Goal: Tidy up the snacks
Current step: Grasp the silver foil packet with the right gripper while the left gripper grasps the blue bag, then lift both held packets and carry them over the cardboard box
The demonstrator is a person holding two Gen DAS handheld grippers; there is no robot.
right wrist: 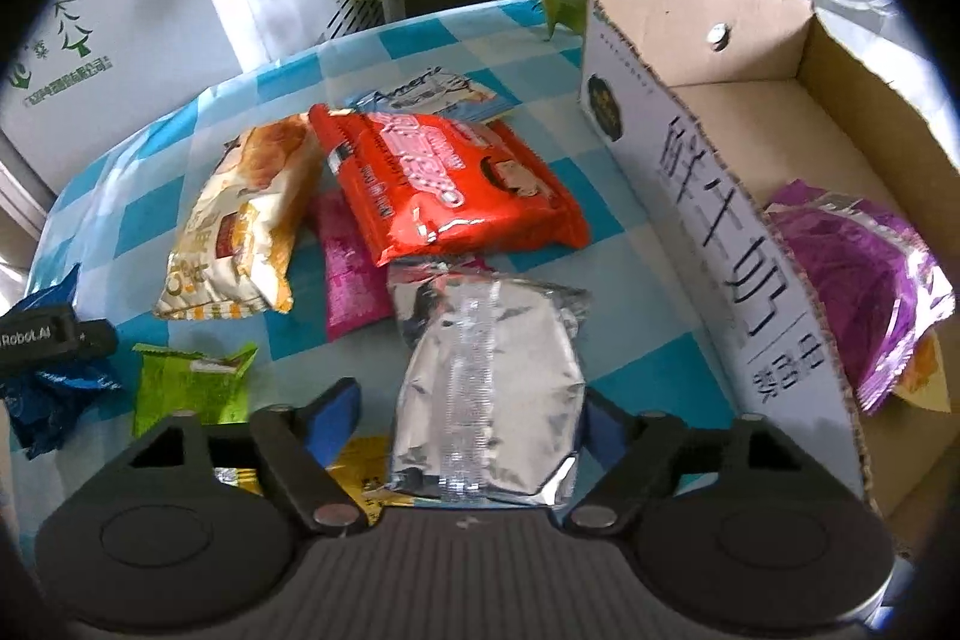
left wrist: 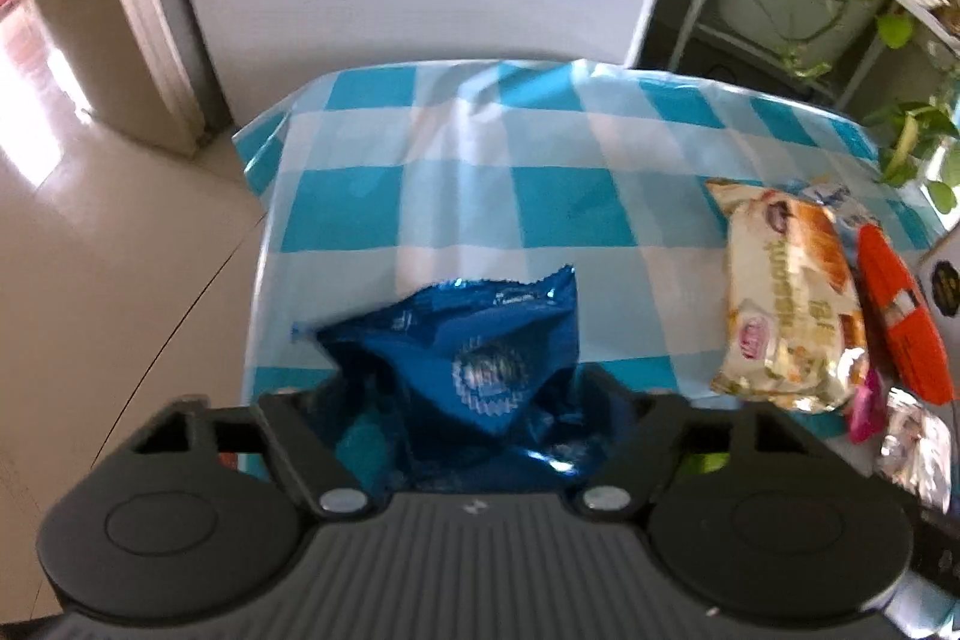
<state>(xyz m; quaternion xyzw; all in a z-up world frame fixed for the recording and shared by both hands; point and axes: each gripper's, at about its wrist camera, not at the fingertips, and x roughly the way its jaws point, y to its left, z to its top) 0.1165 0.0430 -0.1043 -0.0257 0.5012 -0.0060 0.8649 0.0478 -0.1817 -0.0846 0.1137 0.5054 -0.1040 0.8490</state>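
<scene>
- My left gripper (left wrist: 465,388) had its jaws closed on a crumpled blue snack packet (left wrist: 474,346) at the near edge of the checked tablecloth (left wrist: 540,148).
- My right gripper (right wrist: 474,406) pinched a silver foil packet (right wrist: 486,388) lying beside the open cardboard box (right wrist: 720,220).
- Grasping looked done; next, I judged, both packets needed lifting over the box wall to join the purple packet (right wrist: 852,280) inside.
</scene>
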